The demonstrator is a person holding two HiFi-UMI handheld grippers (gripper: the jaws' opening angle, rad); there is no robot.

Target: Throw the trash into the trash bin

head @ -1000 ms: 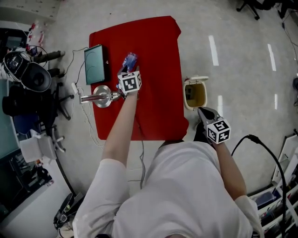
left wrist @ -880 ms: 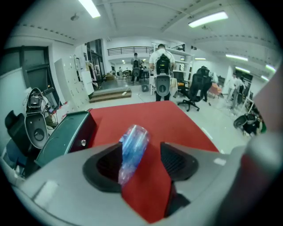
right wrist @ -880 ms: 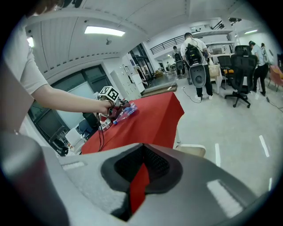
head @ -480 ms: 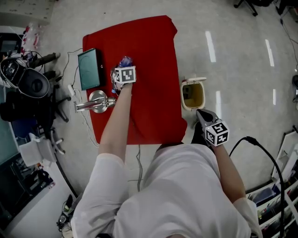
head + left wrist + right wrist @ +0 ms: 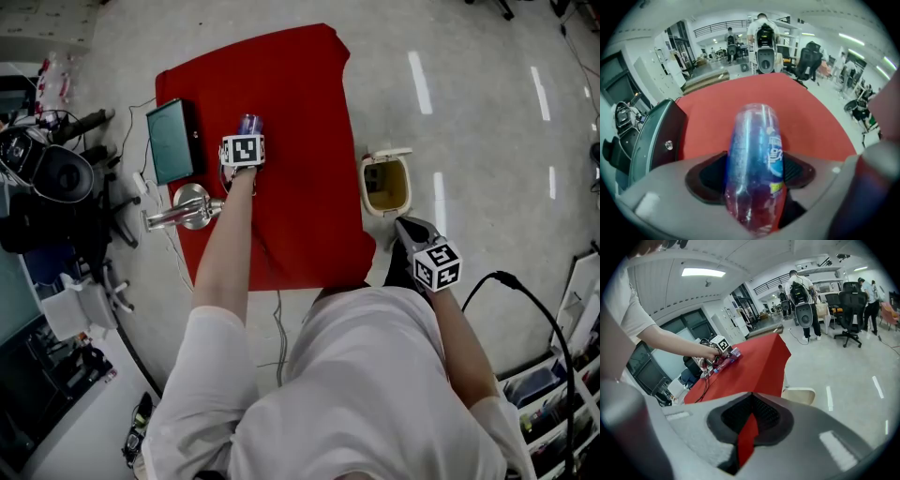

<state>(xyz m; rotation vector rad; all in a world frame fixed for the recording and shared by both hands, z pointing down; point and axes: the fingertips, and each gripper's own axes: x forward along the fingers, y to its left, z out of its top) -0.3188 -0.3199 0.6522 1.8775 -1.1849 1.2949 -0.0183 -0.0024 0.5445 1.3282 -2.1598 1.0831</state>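
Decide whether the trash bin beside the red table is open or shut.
Open: in the head view the trash bin has its lid tipped back, and its yellowish inside shows.

I seem to be in an open lab-like office: swivel chairs (image 5: 847,301) and people (image 5: 799,291) at the far end, strip lights (image 5: 703,272) overhead, a glossy floor (image 5: 469,122), cables (image 5: 173,248) left of the red table (image 5: 291,103).
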